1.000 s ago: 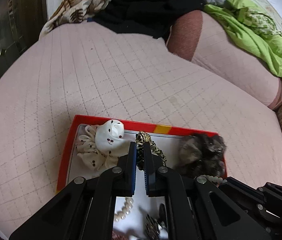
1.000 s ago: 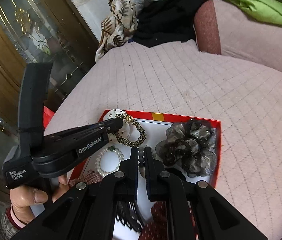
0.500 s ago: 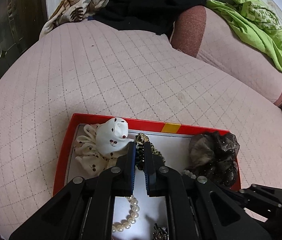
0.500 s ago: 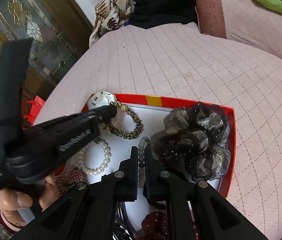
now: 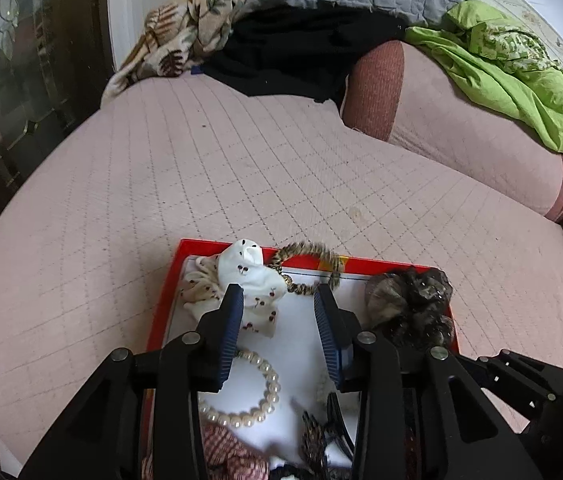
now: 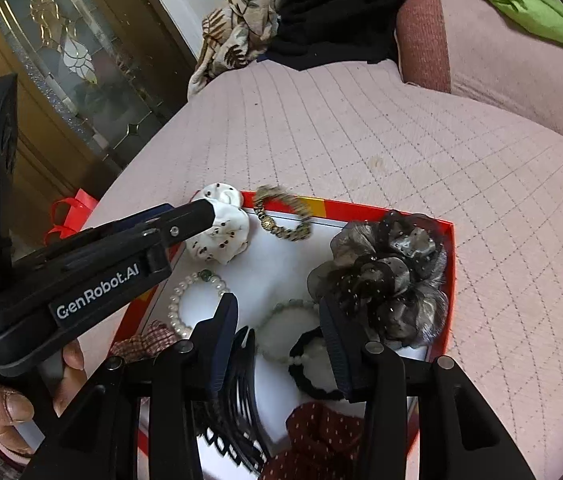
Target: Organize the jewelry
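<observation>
Left hand-held gripper (image 5: 278, 294): jaws spread wide, nothing between the blue ribbed pads (image 5: 230, 330), fingers angled forward and downward. Right hand-held gripper (image 6: 277, 306): jaws likewise parted, nothing held. The person's left hand (image 6: 21, 396) wraps the left gripper's handle, thumb and fingers visible at lower left.

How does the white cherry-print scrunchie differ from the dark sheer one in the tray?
The white scrunchie is opaque cotton-like cloth with small cherries; the dark scrunchie is sheer grey-black with tiny dots. The white one looks smaller and sits in the far left corner; the dark one fills the right side. Both lie in the red tray.
</observation>
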`<state>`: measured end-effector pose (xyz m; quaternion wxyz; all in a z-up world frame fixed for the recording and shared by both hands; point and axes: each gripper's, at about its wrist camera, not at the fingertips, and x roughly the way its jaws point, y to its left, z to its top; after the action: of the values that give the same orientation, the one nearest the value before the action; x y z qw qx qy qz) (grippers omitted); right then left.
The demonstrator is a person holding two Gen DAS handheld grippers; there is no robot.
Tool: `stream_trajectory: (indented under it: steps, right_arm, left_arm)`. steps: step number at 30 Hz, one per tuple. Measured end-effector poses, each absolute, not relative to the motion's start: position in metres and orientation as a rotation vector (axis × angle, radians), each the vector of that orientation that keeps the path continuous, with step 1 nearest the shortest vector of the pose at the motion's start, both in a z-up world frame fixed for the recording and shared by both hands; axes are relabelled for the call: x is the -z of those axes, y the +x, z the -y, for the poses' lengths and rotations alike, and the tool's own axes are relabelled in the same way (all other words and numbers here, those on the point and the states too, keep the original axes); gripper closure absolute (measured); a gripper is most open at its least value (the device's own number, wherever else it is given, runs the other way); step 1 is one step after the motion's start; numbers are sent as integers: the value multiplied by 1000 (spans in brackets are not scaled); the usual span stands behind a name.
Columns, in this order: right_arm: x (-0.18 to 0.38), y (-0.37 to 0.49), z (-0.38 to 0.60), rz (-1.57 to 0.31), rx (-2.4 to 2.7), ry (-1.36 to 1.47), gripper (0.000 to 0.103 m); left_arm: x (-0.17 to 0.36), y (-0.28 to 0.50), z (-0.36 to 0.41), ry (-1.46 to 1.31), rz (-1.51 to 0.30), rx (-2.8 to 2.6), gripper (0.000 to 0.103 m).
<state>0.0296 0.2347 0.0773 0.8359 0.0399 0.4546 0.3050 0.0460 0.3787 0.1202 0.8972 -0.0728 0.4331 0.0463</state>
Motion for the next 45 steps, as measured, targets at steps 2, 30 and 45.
stream_trajectory:
  steps: [2,30,45]
  right_arm:
    - [-82,23,-231,-959,-647,82,57]
    - [-120,-97,-118,-884,-451,34,50]
    - [-142,-150,-98,-796,-410,-20,39]
  left_arm:
    - [-127,36,-374,-137,-886,-103,67]
    - [-211,-134,-298,14,-512,-354,6]
    - [-246,-208,-286,-50,-372,-450,0]
